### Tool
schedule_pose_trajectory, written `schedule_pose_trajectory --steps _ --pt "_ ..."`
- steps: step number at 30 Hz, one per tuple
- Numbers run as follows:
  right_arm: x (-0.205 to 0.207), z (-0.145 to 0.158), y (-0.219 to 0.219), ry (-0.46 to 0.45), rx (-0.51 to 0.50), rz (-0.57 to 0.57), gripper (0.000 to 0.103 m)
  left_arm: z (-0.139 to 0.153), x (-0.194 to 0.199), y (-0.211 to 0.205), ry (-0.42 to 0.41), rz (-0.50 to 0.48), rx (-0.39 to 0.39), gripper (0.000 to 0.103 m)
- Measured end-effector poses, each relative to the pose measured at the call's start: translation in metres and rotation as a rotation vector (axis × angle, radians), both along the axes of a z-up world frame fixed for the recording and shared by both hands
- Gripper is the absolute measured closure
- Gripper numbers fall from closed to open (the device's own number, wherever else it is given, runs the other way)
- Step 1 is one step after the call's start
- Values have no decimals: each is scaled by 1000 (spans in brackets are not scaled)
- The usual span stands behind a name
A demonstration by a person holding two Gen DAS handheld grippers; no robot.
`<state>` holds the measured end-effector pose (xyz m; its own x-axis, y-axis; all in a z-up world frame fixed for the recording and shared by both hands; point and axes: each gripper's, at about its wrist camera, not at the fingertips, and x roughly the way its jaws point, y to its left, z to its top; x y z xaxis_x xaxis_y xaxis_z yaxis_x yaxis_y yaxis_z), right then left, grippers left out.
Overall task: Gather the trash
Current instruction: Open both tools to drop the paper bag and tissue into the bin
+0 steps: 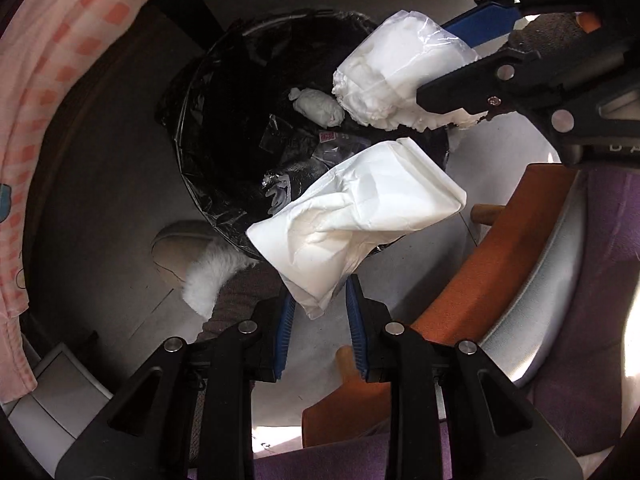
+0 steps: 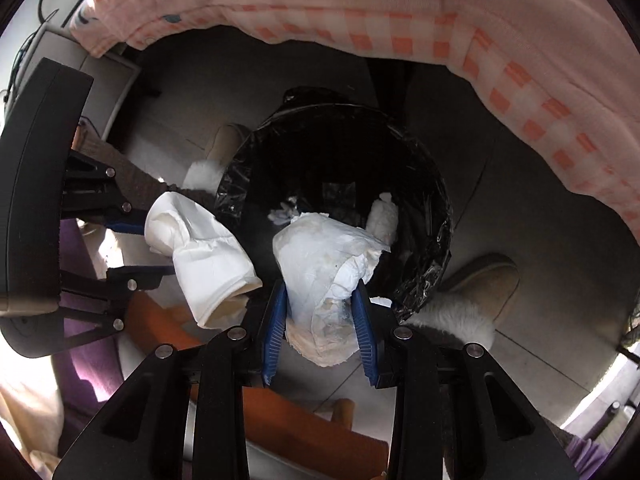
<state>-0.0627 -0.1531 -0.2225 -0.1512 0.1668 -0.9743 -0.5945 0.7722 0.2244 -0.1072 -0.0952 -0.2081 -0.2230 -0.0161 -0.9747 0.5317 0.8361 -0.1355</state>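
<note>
A round bin lined with a black bag (image 1: 192, 128) (image 2: 436, 216) stands on the floor, with a small white wad (image 1: 318, 106) (image 2: 384, 220) and clear wrappers inside. My left gripper (image 1: 320, 300) has its jaws apart, with the tip of a folded white paper wad (image 1: 360, 216) (image 2: 200, 256) between them, over the bin's near rim. My right gripper (image 2: 320, 304) (image 1: 448, 68) is shut on a crumpled white tissue bundle (image 2: 328, 268) (image 1: 384, 76), held above the bin's opening.
A pink checked cloth (image 1: 44, 92) (image 2: 520, 80) hangs beside the bin. Fur-trimmed beige slippers (image 1: 188, 256) (image 2: 476, 292) stand by the bin. An orange wooden chair frame (image 1: 492, 256) (image 2: 304, 428) with purple fabric (image 1: 592, 280) is close by.
</note>
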Motion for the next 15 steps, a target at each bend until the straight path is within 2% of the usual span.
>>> schedule_pose_trajectory --steps 9,15 --pt "8 -63 0 91 -116 -25 71 -51 14 3 72 30 50 76" --pt "16 -91 -6 155 -124 -98 71 -76 20 -1 98 25 65 76"
